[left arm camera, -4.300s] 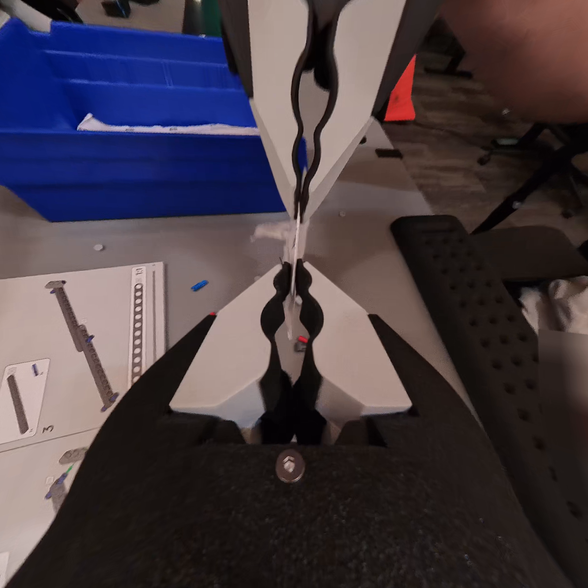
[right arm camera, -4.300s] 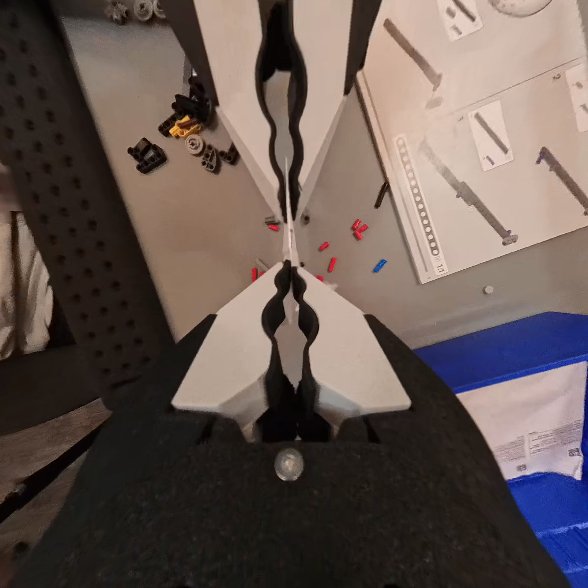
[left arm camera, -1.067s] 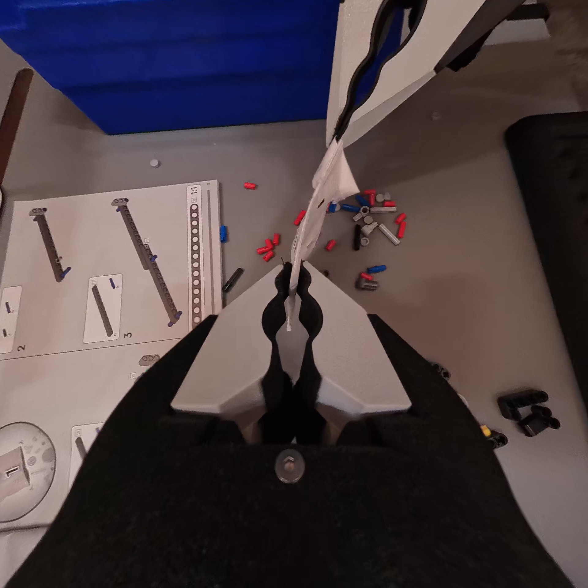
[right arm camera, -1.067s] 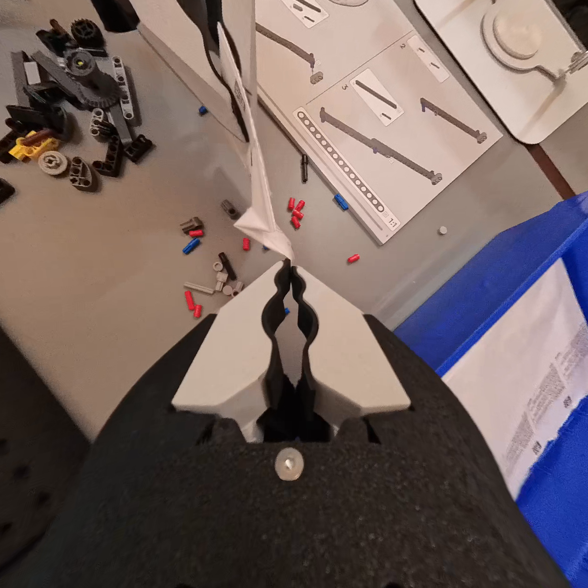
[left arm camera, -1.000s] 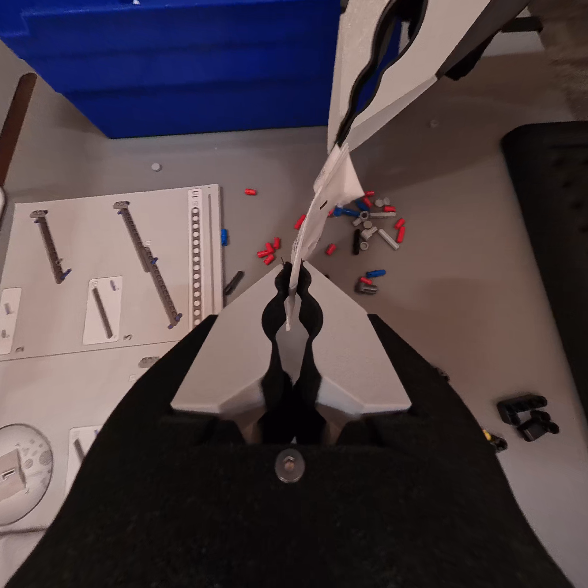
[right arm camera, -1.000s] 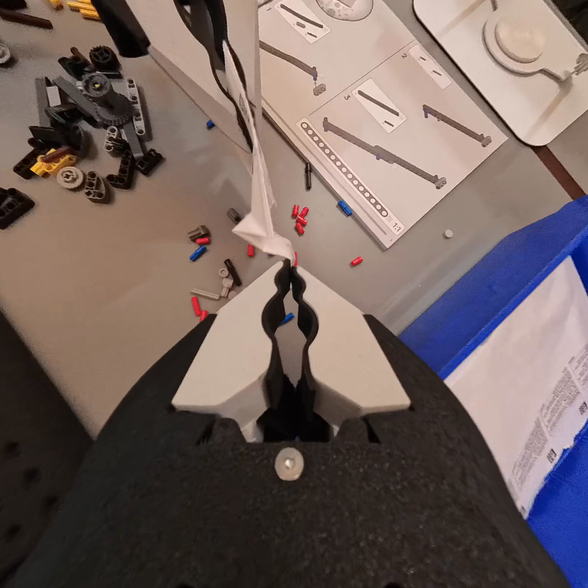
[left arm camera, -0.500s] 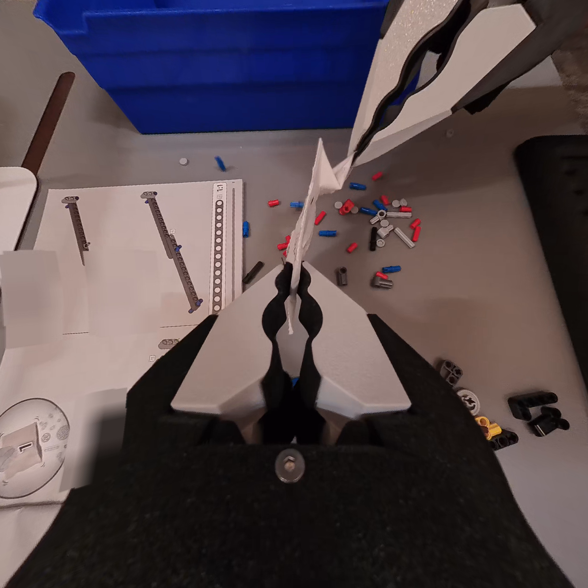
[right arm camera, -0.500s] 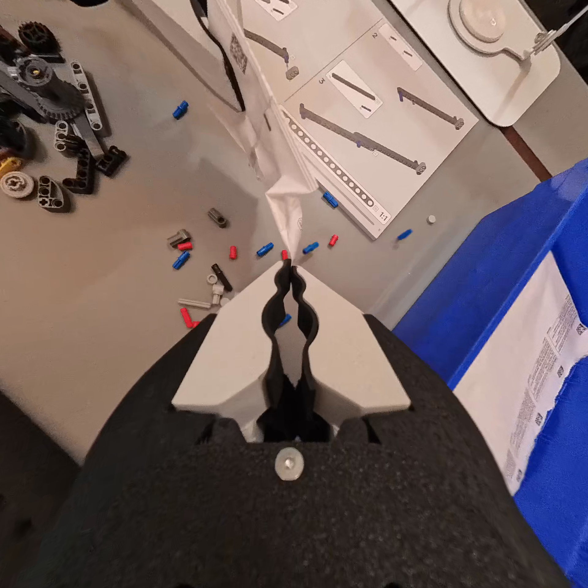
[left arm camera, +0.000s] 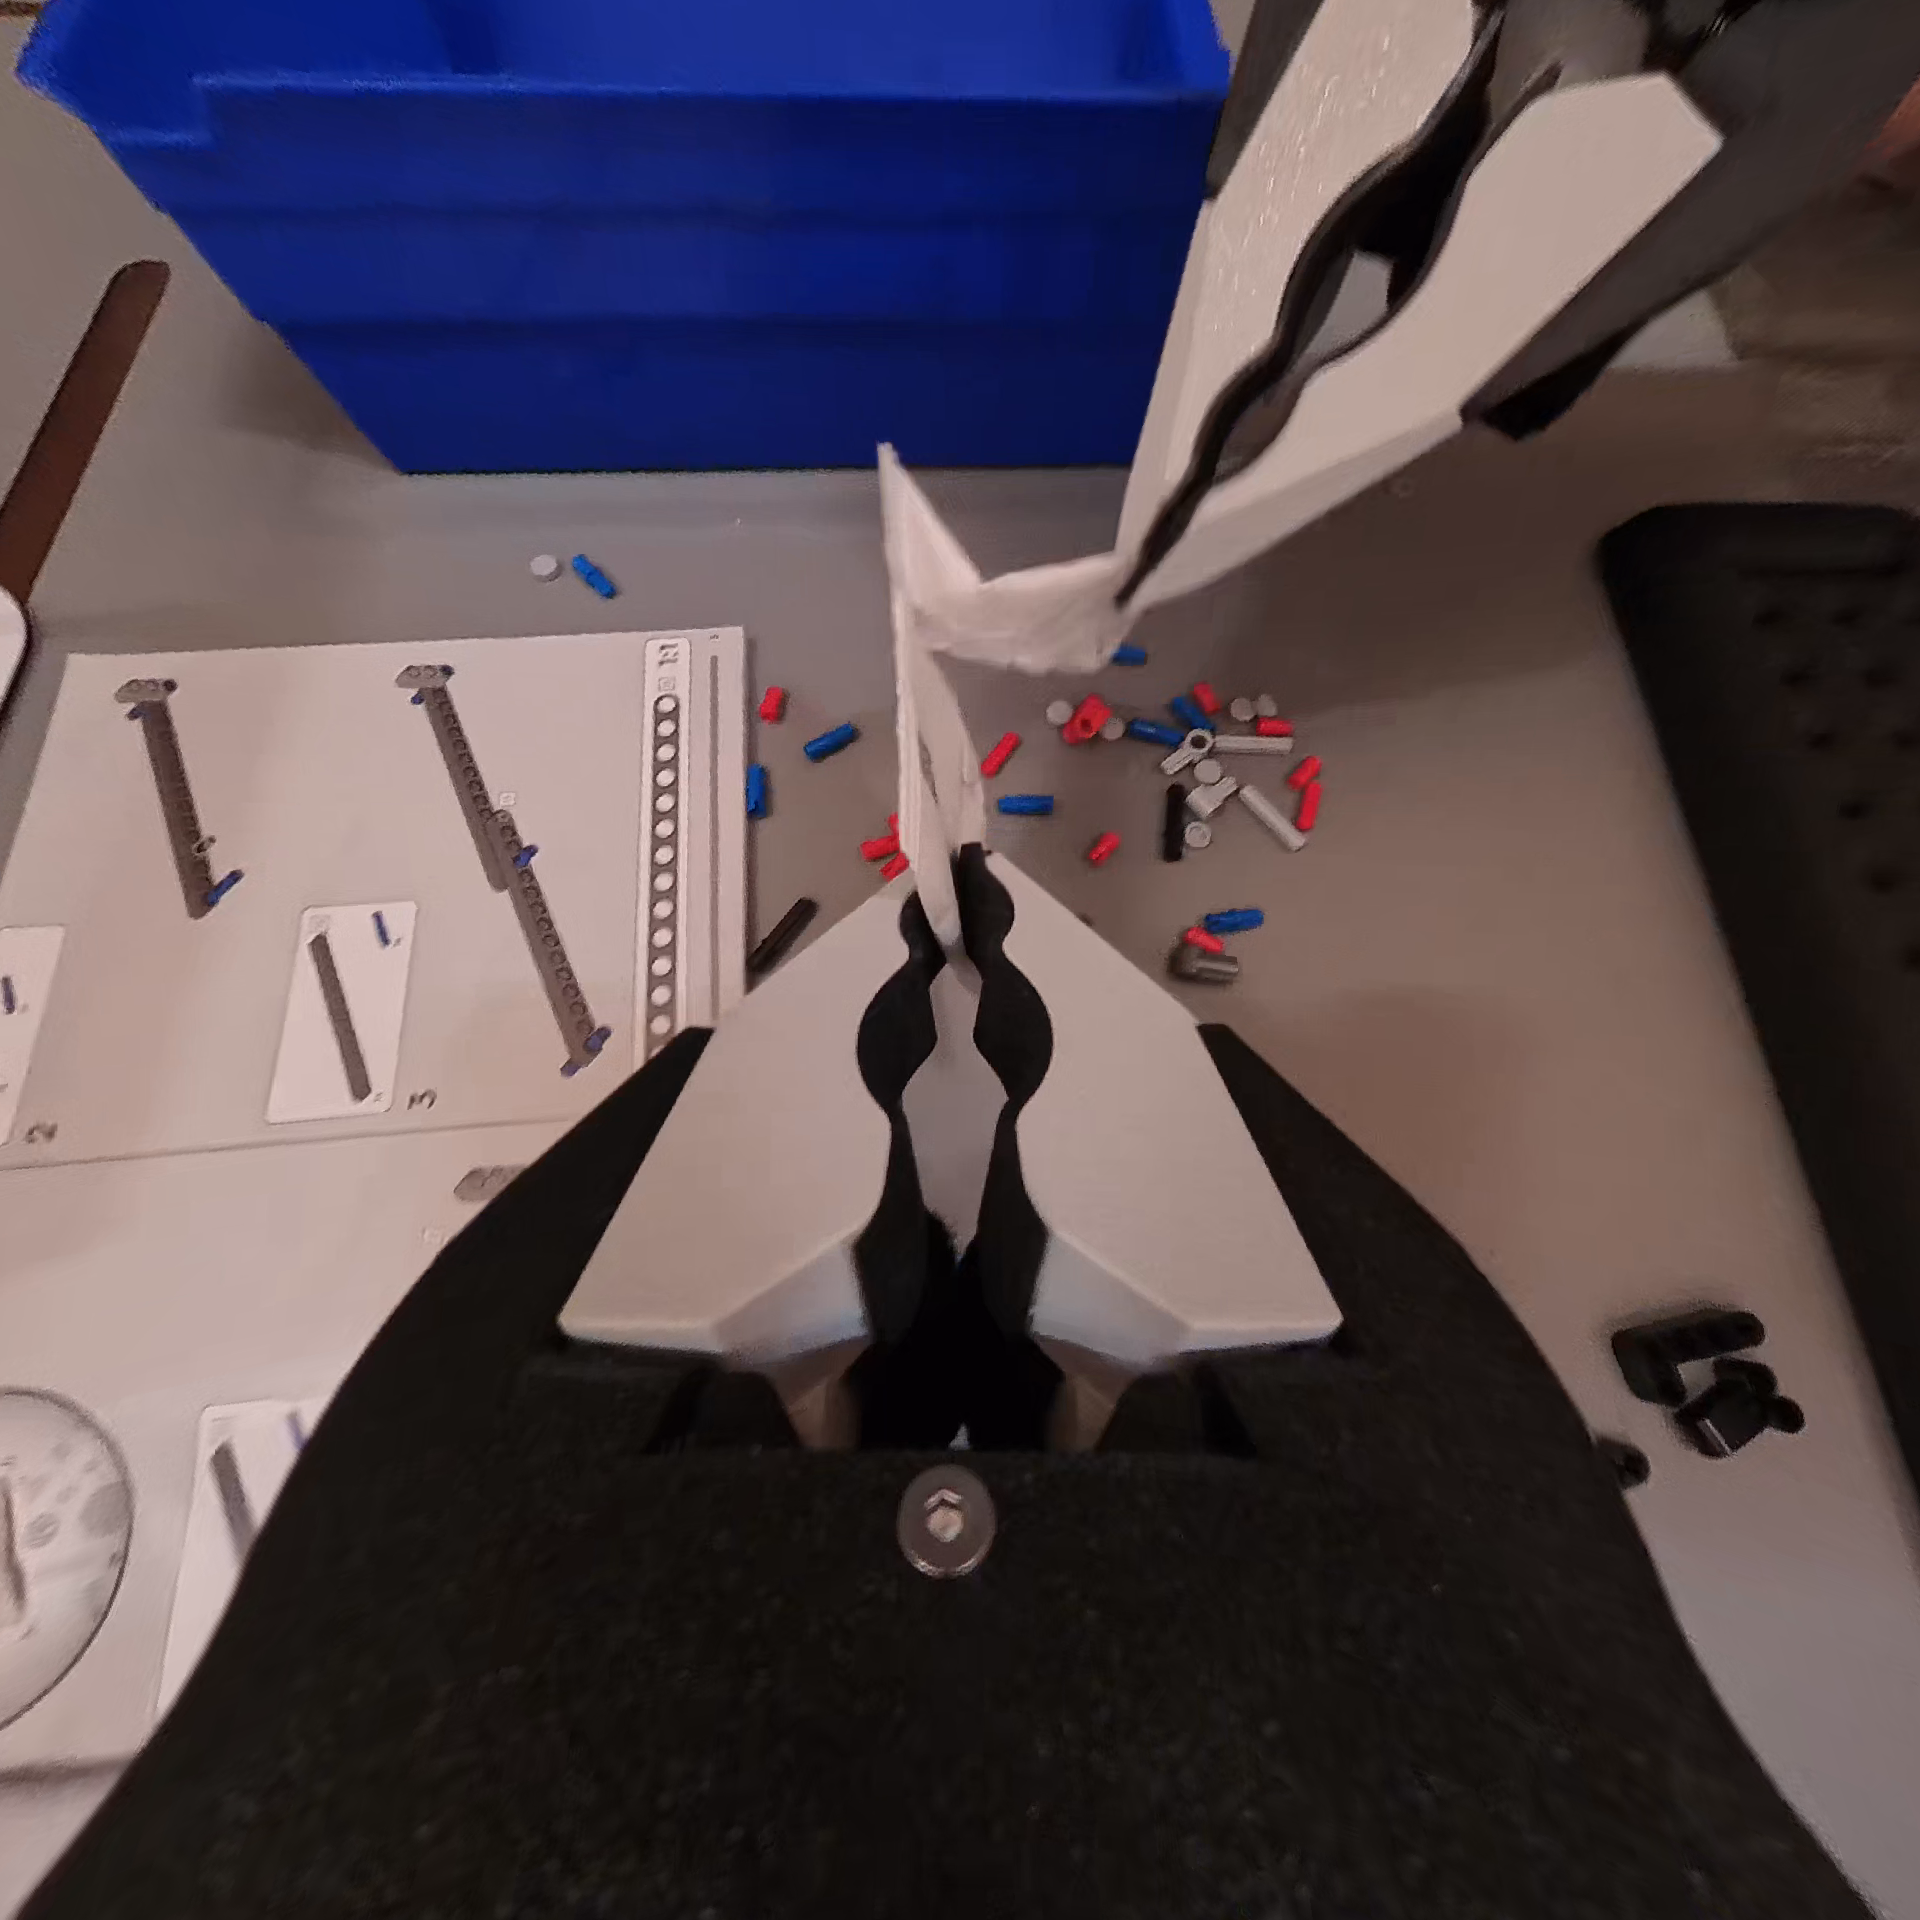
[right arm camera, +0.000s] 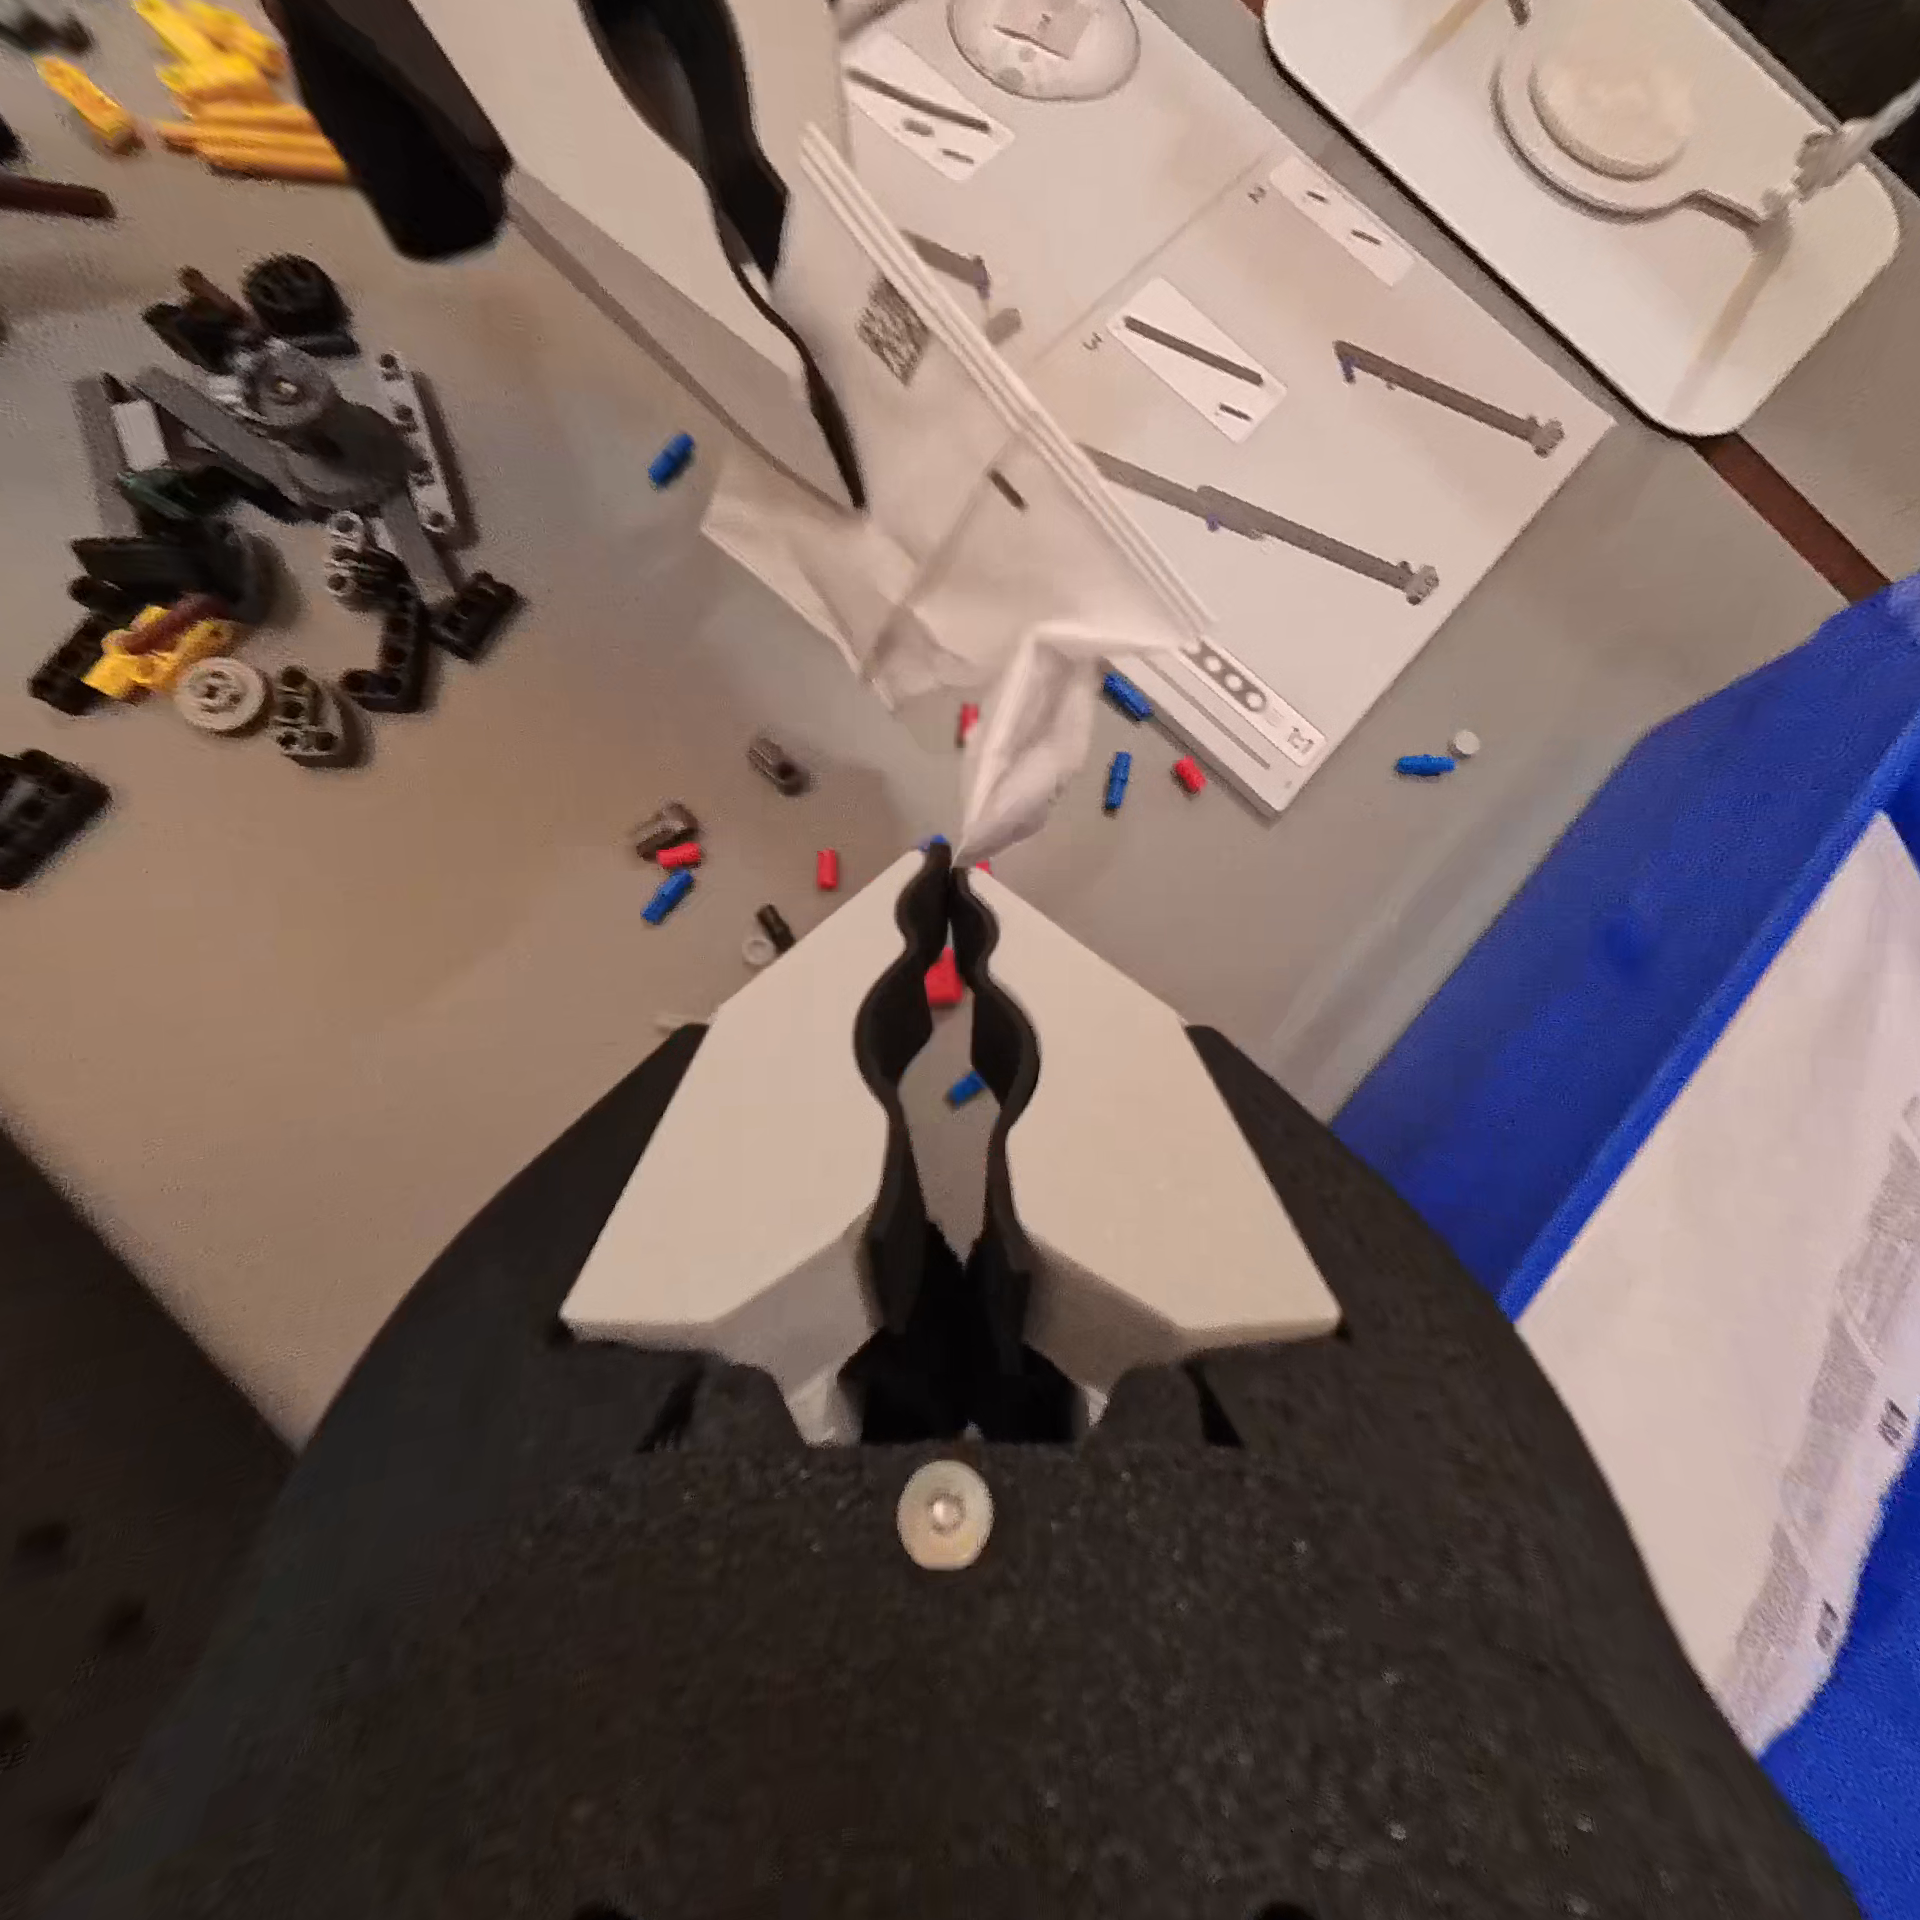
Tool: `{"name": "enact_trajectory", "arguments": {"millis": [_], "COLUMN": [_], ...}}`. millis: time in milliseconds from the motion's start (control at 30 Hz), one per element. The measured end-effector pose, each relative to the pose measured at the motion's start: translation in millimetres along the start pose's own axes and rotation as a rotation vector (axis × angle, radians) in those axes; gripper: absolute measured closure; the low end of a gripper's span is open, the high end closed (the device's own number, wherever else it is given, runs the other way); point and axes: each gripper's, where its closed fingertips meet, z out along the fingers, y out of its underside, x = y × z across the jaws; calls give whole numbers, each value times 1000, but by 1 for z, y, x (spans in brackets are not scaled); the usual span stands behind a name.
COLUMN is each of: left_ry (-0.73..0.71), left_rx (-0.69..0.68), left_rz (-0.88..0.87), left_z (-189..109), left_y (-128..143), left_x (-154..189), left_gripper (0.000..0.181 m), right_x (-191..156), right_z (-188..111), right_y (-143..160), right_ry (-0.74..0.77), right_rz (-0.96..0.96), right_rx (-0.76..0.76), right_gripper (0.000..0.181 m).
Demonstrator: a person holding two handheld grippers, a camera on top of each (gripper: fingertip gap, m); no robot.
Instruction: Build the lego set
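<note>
My left gripper (left arm camera: 948, 883) and right gripper (right arm camera: 948, 864) each pinch a corner of the white paper parts bag (left arm camera: 930, 717), held above the scattered pins (left arm camera: 1195, 758) beside the instruction sheet (left arm camera: 312, 831). It looks light, limp and easily torn, so I judge corners or the sealed edge the best hold.

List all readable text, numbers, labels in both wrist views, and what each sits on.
Not quoting any writing; these things bear it:
White paper instruction sheet: step digits and a scale mark beside the printed hole strip.
Crumpled white paper bag: a square printed code patch, blurred.
White printed sheet in the blue plastic bin: fine print, too small to read.
</note>
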Motion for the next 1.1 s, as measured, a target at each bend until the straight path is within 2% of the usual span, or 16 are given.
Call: {"name": "enact_trajectory", "arguments": {"millis": [67,133,233,333,367,433,500,600,633,700,733,767,867,933,1000,1100], "left_ry": [6,56,123,163,179,261,302,410,420,445,442,448,473,504,505,494], "left_rx": [23,104,137,198,247,349,399,459,478,505,502,498,504,515,490,473], "left_rz": [-43,-96,-90,-157,-202,-261,-268,-305,-317,-325,-322,-315,-295,-287,-282,-293], "left_z": [-12,-20,-10,-19,-27,-42,-48,-59,-62,-66,-66,-67,-68,-68,-63,-59], "left_y": [4,-4,-17,-22,-23,-30,-37,-50,-52,-54,-53,-53,-56,-59,-56,-51], "left_x": [-7,-5,11,8,3,5,9,18,18,20,21,23,29,34,37,36], "left_gripper": [181,181,181,181,181,181,181,181,181,181,181,181,181,181,181,181], "right_x": [12,12,0,13,18,10,8,-7,-13,-14,-18,-20,-23,-26,-27,-26], "right_z": [-11,-21,-12,-21,-29,-45,-47,-48,-49,-50,-56,-63,-65,-56,-53,-47], "right_y": [7,-2,-10,-8,-8,-23,-24,-29,-29,-28,-34,-44,-66,-72,-76,-73], "right_ry": [-15,-58,-52,-29,-59,-212,-265,-436,-483,-504,-552,-603,-670,-674,-682,-611], "right_rz": [69,135,57,97,149,249,289,379,376,374,381,391,404,391,384,348], "right_rx": [40,116,82,112,162,319,351,394,393,385,418,470,542,529,540,524], "right_gripper": [181,181,181,181,181,181,181,181,175,136,125,122,126,140,165,174]}}
